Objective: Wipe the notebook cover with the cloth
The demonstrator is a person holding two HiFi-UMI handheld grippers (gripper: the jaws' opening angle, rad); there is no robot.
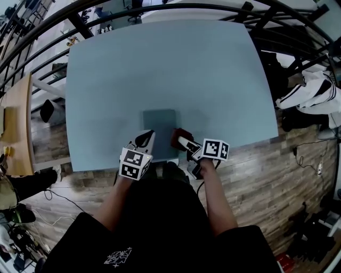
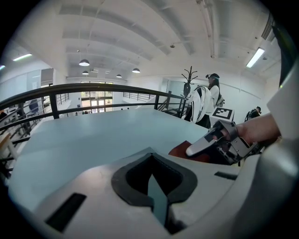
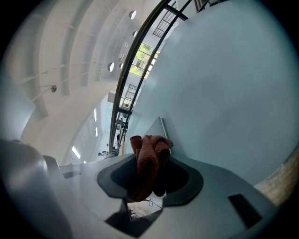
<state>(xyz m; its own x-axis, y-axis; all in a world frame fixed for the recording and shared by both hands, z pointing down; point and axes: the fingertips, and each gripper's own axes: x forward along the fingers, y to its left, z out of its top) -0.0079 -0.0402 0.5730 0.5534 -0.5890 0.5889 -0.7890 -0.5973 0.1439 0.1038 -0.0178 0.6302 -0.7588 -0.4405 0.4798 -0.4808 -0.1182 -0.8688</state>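
Observation:
A grey-blue notebook (image 1: 159,121) lies flat near the front edge of the light blue table (image 1: 160,64); in the right gripper view it shows as a grey wedge (image 3: 158,130). My right gripper (image 1: 181,141) (image 3: 150,164) is shut on a bunched rust-red cloth (image 1: 180,133) (image 3: 148,156) just off the notebook's near right corner. The left gripper view shows that cloth (image 2: 183,150) and right gripper (image 2: 205,144) too. My left gripper (image 1: 147,136) (image 2: 150,158) is shut with nothing in it, its tip at the notebook's near left corner. The notebook is hidden in the left gripper view.
A black railing (image 1: 176,9) curves round the table's far side. A white and black jacket (image 1: 314,93) lies to the right over the wooden floor (image 1: 256,165). A wooden desk (image 1: 16,125) stands at the left. A person (image 2: 212,91) stands far off beyond the table.

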